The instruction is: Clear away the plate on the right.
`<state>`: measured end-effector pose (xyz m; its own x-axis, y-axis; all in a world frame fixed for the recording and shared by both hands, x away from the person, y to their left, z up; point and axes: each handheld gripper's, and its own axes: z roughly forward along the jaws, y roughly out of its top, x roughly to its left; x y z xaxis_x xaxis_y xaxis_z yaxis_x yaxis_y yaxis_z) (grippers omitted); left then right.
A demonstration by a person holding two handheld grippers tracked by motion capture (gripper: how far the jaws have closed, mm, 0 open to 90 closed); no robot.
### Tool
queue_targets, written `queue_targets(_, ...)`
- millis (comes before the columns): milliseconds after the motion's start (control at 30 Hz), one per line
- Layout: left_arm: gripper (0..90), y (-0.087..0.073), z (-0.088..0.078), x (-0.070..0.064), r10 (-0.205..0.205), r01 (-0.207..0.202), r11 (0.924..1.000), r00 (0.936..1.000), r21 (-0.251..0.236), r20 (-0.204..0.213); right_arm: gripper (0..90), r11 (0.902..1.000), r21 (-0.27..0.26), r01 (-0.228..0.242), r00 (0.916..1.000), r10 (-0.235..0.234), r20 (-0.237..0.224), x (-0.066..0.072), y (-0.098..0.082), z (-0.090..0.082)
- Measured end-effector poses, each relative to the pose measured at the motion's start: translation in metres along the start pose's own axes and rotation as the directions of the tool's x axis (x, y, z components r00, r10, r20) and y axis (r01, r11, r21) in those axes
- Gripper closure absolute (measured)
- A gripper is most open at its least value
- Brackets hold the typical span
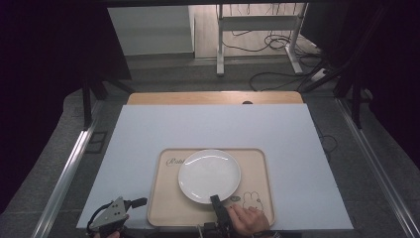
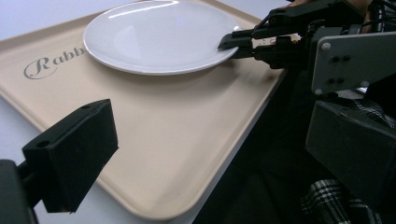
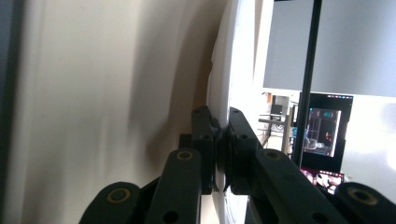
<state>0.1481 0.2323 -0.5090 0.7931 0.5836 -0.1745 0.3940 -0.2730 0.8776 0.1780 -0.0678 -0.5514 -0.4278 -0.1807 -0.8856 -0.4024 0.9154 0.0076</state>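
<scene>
One plate, high view: the white round plate [image 1: 209, 175] lies on the beige tray [image 1: 168, 203], glossy, near the middle of it.
Tray, high view: it carries a script word at its far left corner and a rabbit drawing [image 1: 252, 200] at its near right; it rests on a pale blue mat [image 1: 208, 126] over a wooden table [image 1: 213, 97].
Room, high view: grey floor, a white frame [image 1: 257, 29] and loose cables [image 1: 277, 44] beyond the table.
Right gripper, high view: the right gripper [image 1: 216, 200] reaches in from the near edge, its tip at the plate's near rim, the hand [image 1: 247, 219] just behind it.
Left gripper, high view: the left gripper [image 1: 138, 202] sits at the mat's near left corner, beside the tray.
Left gripper view: its jaws stand wide apart with nothing between them; ahead, the right gripper [image 2: 229, 43] pinches the plate [image 2: 159, 35] at the rim.
Right gripper view: the jaws are clamped on the plate's thin white edge [image 3: 219, 88], one jaw on each face.
</scene>
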Motion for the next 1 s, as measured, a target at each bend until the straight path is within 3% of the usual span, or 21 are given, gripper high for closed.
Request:
queue_targets(300,1.7,0.000,0.000,0.000,0.003,-0.003,1.0000,1.0000,0.001,0.001,85.9,0.9995,0.015,-0.026,0.9984,0.027,-0.050,0.001,-0.005,0.005)
queue_targets(600,1.7,0.000,0.000,0.000,0.001,-0.001,1.0000,1.0000,0.000,0.000,84.5,0.9992,0.039,-0.012,0.9964,0.015,-0.083,0.004,-0.010,0.010)
queue_targets(633,1.7,0.000,0.000,0.000,0.002,-0.002,1.0000,1.0000,0.000,0.000,84.4,0.9966,0.081,0.007,0.9988,-0.003,-0.049,0.005,-0.009,0.008)
queue_targets(1000,1.7,0.000,0.000,0.000,0.002,-0.002,1.0000,1.0000,0.002,0.000,75.6,0.9964,0.084,-0.012,0.9989,0.016,-0.043,0.001,-0.011,0.007)
